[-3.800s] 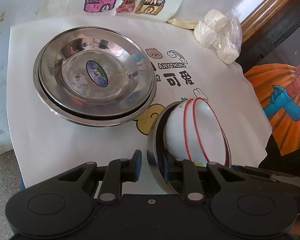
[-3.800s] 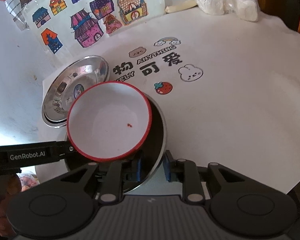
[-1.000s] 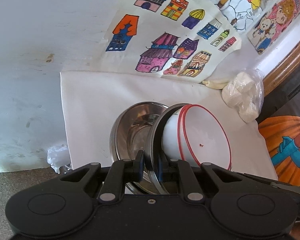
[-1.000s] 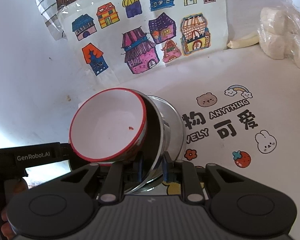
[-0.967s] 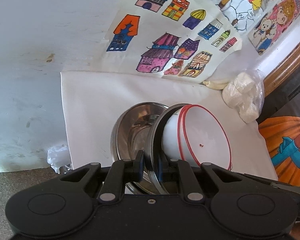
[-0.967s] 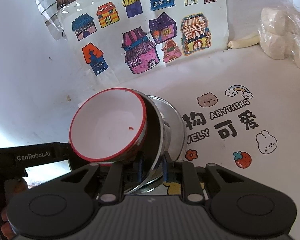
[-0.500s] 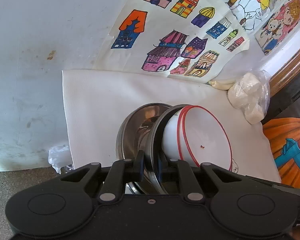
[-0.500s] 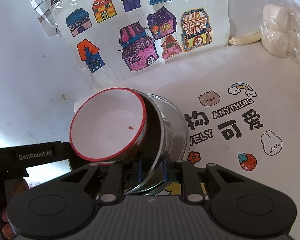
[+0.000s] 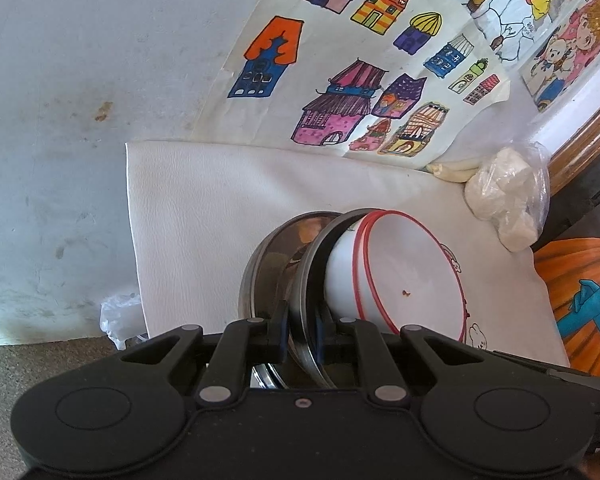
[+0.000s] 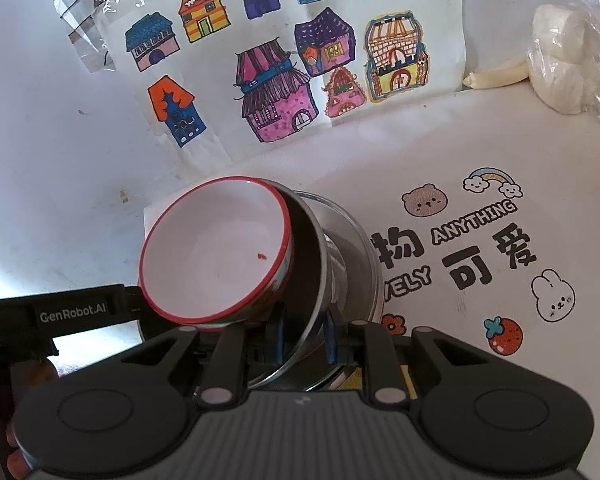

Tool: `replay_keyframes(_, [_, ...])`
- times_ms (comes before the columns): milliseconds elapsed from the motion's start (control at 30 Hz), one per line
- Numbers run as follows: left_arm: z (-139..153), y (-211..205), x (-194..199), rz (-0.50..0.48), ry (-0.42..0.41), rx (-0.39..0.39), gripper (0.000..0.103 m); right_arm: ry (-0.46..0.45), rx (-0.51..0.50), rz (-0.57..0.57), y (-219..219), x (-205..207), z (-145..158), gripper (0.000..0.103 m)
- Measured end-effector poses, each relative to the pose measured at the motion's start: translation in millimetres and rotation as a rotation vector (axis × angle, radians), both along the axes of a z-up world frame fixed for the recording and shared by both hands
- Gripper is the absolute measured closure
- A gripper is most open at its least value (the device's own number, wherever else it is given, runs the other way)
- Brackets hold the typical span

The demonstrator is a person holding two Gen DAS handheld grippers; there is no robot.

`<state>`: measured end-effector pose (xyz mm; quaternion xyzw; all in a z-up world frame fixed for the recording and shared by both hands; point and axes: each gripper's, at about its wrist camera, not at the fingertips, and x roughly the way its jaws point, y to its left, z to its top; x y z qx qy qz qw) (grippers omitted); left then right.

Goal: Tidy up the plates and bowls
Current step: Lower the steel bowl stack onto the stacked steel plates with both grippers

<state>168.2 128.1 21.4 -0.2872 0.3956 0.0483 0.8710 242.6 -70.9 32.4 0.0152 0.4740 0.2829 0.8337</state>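
Left gripper [image 9: 302,334] and right gripper [image 10: 305,334] both clamped on steel plate [image 9: 310,280] rim, white bowl [image 10: 216,254] inside, above second plate [image 9: 268,264]. Bag of white lumps [image 9: 508,200] well clear. Mat lettering [image 10: 460,252] legible only from right wrist.

The steel plate [image 9: 310,276] looks like polished, mirror-bright metal, and the white bowl [image 9: 404,280] nested against it is smooth and glossy. Under the plate, the mat [image 9: 204,208] shows a matt, leather-like grain; behind the mat, the drawing [image 10: 284,60] is paper under shiny film.

Black fingers [image 9: 274,334] (blue pads), silver pivot screws
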Motion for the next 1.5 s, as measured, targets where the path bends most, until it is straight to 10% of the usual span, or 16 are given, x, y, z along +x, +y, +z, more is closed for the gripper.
replay_keyframes(1500, [-3.0,-0.1,13.8,0.007,0.021,0.003,0.091,0.014,0.023,-0.006,-3.9,15.1,1.9,0.081])
